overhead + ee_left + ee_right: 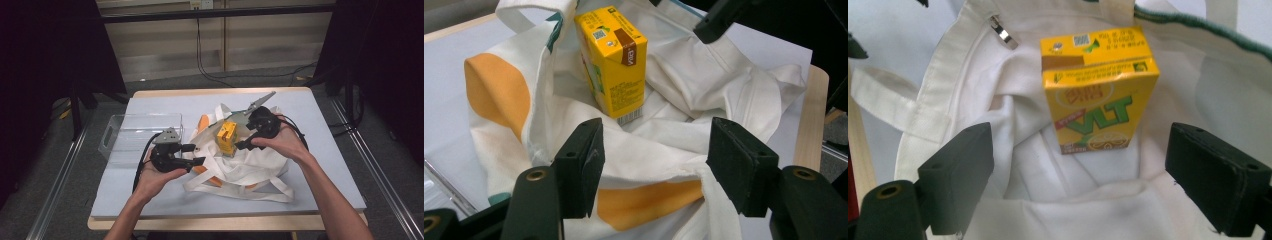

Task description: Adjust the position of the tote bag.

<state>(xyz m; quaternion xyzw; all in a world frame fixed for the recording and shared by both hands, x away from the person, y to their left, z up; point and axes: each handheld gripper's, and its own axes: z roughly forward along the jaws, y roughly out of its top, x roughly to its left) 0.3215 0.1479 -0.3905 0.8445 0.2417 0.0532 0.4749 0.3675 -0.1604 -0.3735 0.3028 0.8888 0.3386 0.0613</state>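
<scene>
Carton (1098, 85) – base sunk in tote folds (1038, 165), both grippers agape

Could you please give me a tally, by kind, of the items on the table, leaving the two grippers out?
Yellow drink carton: 1
White tote bag with orange patches: 1
Clear plastic bin: 1
Total: 3

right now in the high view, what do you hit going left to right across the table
clear plastic bin → left gripper → yellow drink carton standing in the white tote bag → right gripper
</scene>
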